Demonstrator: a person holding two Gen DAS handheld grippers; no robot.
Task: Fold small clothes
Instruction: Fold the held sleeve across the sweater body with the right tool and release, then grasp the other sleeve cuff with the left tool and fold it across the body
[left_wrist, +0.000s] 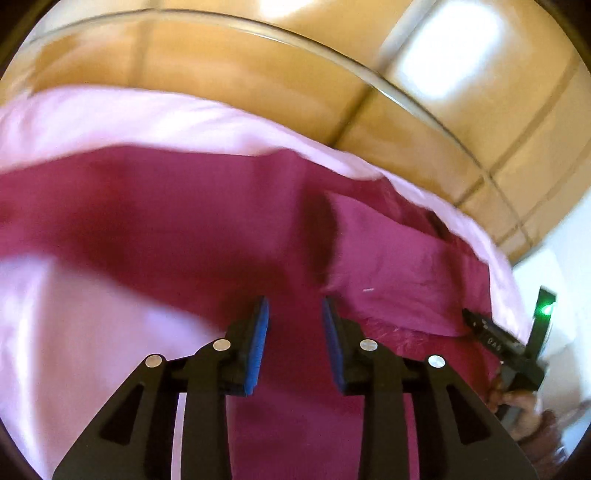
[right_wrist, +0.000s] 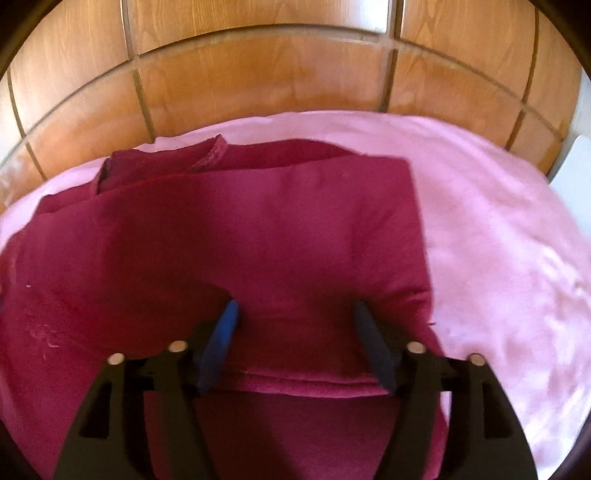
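A dark magenta garment (left_wrist: 184, 206) (right_wrist: 258, 229) lies spread on a pale pink sheet (left_wrist: 74, 332) (right_wrist: 498, 240). In the right wrist view its right side is a straight folded edge, and a sleeve or collar part bunches at the far left. My left gripper (left_wrist: 295, 306) hovers over the garment with a narrow gap between its blue pads and no cloth pinched. My right gripper (right_wrist: 295, 308) stands wide open over the garment's near part, where a folded hem runs between the fingers without being pressed. The right gripper (left_wrist: 495, 339) also shows at the right edge of the left wrist view.
Wooden panels (right_wrist: 258, 81) (left_wrist: 221, 66) rise right behind the far edge of the sheet. A person's hand (left_wrist: 517, 402) holds the right gripper, which shows a green light (left_wrist: 546, 308). A white surface (left_wrist: 561, 288) lies past the sheet's right side.
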